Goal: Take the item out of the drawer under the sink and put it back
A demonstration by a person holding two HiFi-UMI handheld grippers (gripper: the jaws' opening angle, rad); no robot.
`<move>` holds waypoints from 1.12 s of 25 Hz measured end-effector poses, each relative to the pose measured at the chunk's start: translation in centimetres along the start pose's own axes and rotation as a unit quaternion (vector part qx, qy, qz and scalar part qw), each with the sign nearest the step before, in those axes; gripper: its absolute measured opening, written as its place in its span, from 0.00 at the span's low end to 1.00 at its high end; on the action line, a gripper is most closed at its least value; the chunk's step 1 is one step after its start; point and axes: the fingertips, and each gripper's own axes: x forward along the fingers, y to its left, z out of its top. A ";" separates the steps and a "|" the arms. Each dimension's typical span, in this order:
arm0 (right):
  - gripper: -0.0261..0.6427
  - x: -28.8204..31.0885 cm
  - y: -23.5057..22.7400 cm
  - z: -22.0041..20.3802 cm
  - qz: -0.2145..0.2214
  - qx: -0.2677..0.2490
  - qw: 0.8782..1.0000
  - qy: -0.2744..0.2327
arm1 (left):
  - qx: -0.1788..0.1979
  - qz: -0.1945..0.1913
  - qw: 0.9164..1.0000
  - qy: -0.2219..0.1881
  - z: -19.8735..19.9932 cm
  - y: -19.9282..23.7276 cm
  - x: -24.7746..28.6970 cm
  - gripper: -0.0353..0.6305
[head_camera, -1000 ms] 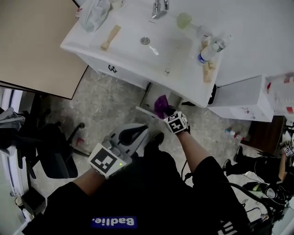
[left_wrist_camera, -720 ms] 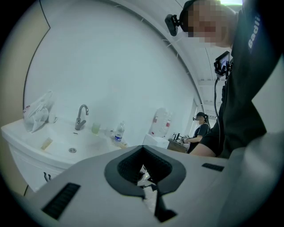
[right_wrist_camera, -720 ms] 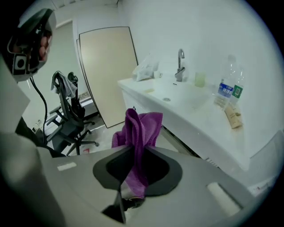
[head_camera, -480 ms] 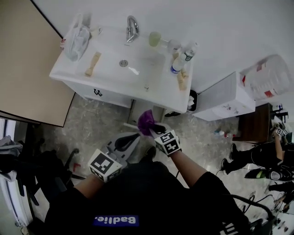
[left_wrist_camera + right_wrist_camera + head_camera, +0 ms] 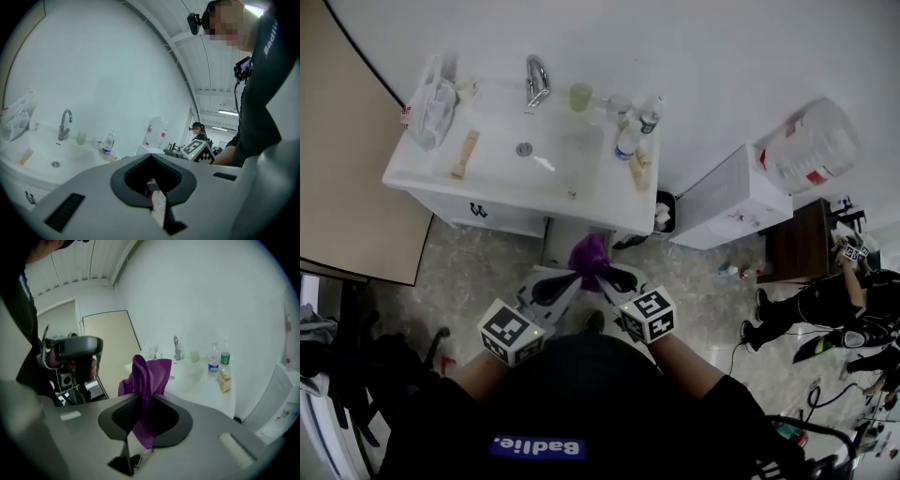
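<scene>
A purple cloth hangs bunched from my right gripper, which is shut on it, in the air in front of the white sink. In the right gripper view the cloth stands up out of the jaws of the right gripper, with the sink behind. My left gripper sits just left of the cloth, and its jaws look shut. Nothing shows between the jaws of the left gripper. The space under the sink is mostly hidden behind both grippers.
On the sink are a plastic bag, a faucet, a green cup, water bottles and a wooden brush. A bin, a white cabinet and a water jug stand right. A door is left.
My right gripper has risen with the purple cloth, from low in front of the space under the sink up to beside the left gripper. The left gripper has shifted only slightly.
</scene>
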 end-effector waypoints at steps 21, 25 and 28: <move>0.13 -8.9 4.0 6.0 0.007 0.029 0.985 -0.168 | 0.058 -0.005 0.998 0.017 0.9 -2.9 -1.8 0.06; 0.13 -9.0 4.3 5.7 0.005 0.027 0.986 -0.166 | 0.063 -0.001 0.998 0.022 0.5 -3.2 -1.9 0.06; 0.13 -9.2 4.4 5.2 0.003 0.027 0.986 -0.165 | 0.060 -0.003 0.998 0.024 0.0 -3.6 -2.0 0.06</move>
